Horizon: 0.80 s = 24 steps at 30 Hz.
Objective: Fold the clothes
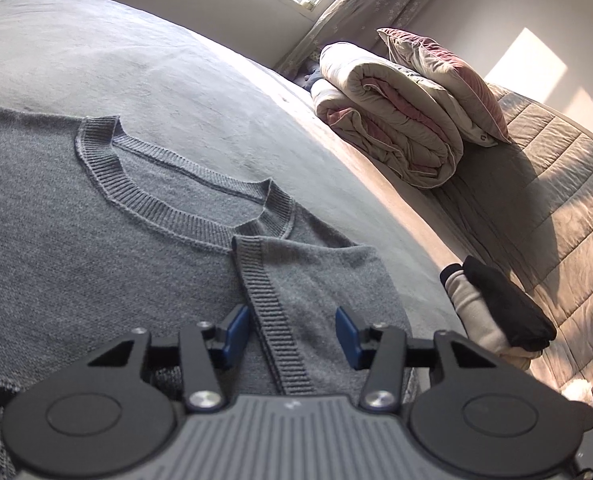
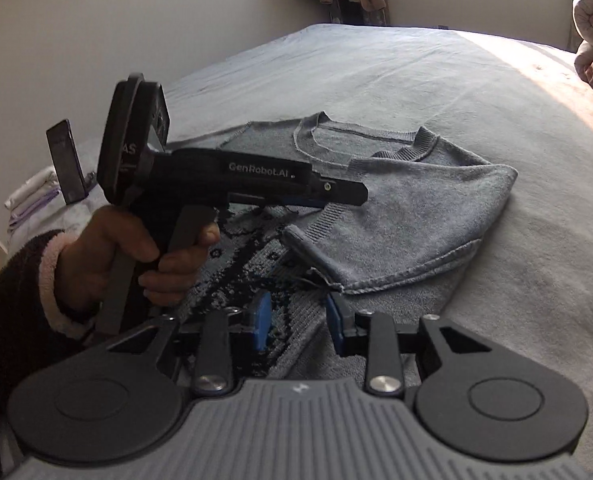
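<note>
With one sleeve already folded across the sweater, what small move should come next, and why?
Probably close the left gripper on the ribbed cuff lying between its open fingers. The sleeve is folded across the sweater but lies slanted, so gripping the cuff would allow straightening it.

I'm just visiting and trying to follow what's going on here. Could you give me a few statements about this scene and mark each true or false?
1. The grey sweater lies on the bed. True.
2. One sleeve is folded across the sweater's front. True.
3. The left gripper clamps the ribbed cuff. False: its jaws stand apart, the cuff between them.
4. The rolled quilt lies on the sweater. False: it sits apart, at the bed's far end.
5. The right gripper has lifted the sweater. False: its jaws are open.
</note>
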### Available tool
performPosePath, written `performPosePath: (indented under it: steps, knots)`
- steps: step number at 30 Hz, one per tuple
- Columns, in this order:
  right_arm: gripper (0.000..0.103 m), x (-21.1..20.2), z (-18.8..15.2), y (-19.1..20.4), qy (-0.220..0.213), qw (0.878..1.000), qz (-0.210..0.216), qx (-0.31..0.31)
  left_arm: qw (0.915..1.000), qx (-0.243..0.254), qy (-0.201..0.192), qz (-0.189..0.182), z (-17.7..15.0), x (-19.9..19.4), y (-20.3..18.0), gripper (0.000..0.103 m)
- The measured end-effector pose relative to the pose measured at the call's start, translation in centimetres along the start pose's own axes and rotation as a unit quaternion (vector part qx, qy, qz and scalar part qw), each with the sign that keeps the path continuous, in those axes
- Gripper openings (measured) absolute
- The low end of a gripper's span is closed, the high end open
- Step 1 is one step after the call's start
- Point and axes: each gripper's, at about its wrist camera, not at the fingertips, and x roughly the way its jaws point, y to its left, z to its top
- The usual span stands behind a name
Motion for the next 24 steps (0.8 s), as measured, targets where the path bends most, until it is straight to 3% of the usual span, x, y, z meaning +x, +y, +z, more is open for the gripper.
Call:
performPosePath:
  steps: [2, 3, 5, 6, 7, 10, 17, 24]
  knots:
    - [0.029, 0.7, -0.3, 0.6, 0.008, 0.999, -0.018, -0.025, 0.9999, -0.015, -0.001, 0.004, 0.2, 0.3, 0.1, 0.047]
    - [0.029, 0.8, -0.5, 0.7, 0.006, 0.999, -0.018, -0.031, 0.9997, -0.021, -0.003, 0.009, 0.3, 0.7, 0.1, 0.042]
    - [0.024, 0.9, -0.5, 0.7, 0.002, 0.999, -0.018, -0.035, 0.9992, -0.038, -0.004, 0.014, 0.5, 1.2, 0.3, 0.024]
    - [0.019, 1.0, -0.5, 0.7, -0.001, 0.999, -0.018, -0.036, 0.9988, -0.047, -0.004, 0.015, 0.5, 1.4, 0.4, 0.006]
    - [0.01, 0.8, -0.6, 0.4, -0.003, 0.999, -0.019, -0.034, 0.9983, -0.056, -0.004, 0.017, 0.5, 1.5, 0.6, 0.003]
    - [0.005, 0.5, -0.4, -0.1, -0.013, 1.0, -0.011, -0.018, 0.9979, -0.059, -0.022, 0.012, 0.5, 0.7, 0.5, 0.002]
    - [0.005, 0.2, -0.2, -0.3, -0.046, 0.999, 0.021, 0.011, 0.9967, -0.038, -0.07, 0.012, 1.0, -0.9, 0.7, 0.002]
    - [0.005, 2.4, -0.4, 0.3, -0.038, 0.998, 0.041, 0.025, 0.9969, -0.039, -0.068, 0.014, 1.7, -0.7, 2.1, 0.003]
